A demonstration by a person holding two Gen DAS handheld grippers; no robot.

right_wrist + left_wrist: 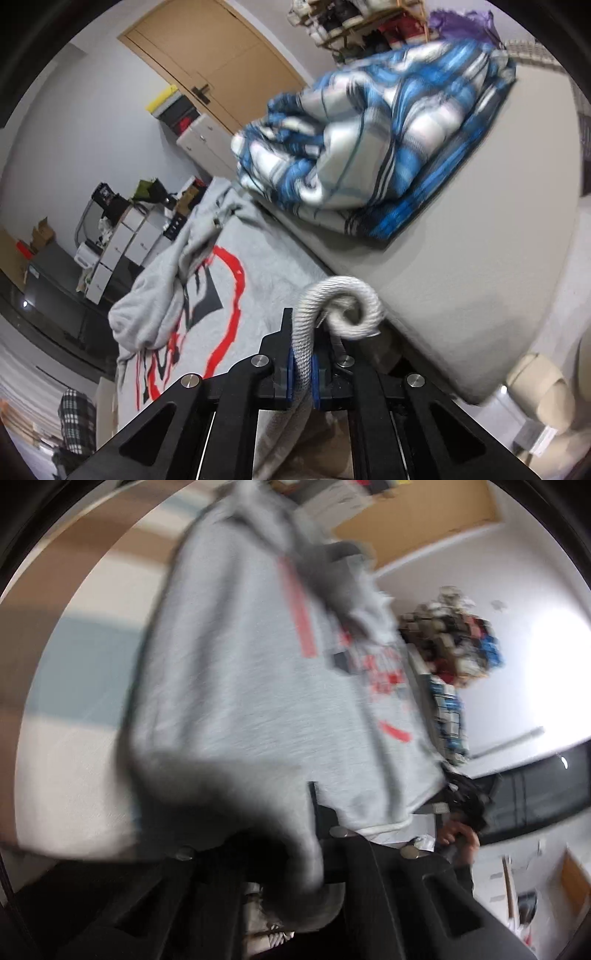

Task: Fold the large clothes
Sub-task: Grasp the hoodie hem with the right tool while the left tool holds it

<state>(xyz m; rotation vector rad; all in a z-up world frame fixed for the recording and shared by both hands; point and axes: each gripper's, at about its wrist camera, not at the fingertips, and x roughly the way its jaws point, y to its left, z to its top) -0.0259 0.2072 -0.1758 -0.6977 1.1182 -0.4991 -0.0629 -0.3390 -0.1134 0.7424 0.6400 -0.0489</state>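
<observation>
A: Right gripper (303, 369)?
B: Clamped on the ribbed hem of the grey hoodie (236, 295), which hangs beside the bed (461, 258).
A: Left gripper (284, 864)?
B: Closed, grey cloth bunched between its jaws; blurred.

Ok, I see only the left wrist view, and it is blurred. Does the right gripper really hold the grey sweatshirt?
Observer: Yes. The right gripper is shut on a ribbed band of the grey sweatshirt, pinched between its blue pads.
Operator: Is the band flat there?
Observer: No, past the fingers it curls into a roll.
Operator: What lies beyond it?
Observer: A bundled blue plaid blanket on a grey padded surface, apart from the gripper.
</observation>
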